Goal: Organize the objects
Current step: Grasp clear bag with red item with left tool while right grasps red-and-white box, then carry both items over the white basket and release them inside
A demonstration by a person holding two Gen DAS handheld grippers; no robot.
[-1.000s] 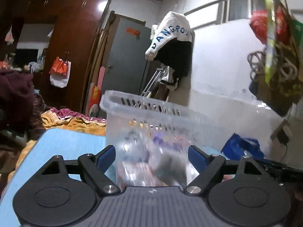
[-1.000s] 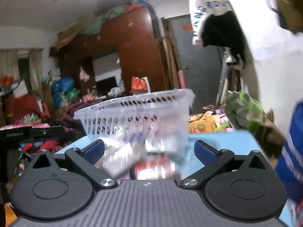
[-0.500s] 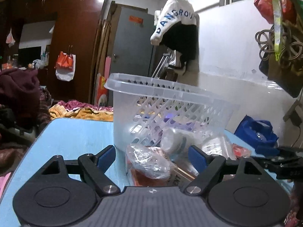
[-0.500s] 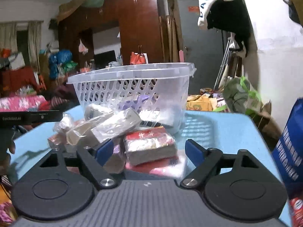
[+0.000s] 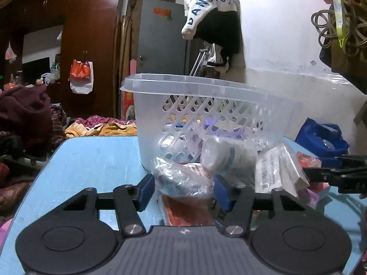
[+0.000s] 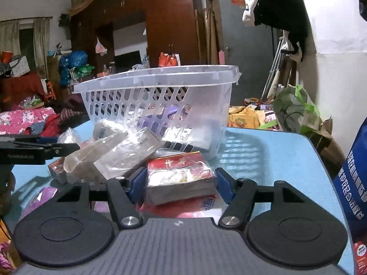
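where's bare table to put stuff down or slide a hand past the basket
Free: the blue table left of the basket, out to its left edge; and the strip between the basket and the blue bag. Crowded: the wrapped packets in front of the basket, around the left tongs and right tongs.

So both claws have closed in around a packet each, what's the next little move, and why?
Probably squeeze shut. The left gripper brackets a clear-wrapped bundle, and the right gripper brackets a red packet, but a sliver of gap shows beside each blue pad. Both packets lie on the blue table in front of the basket, so gripping comes before lifting them in.
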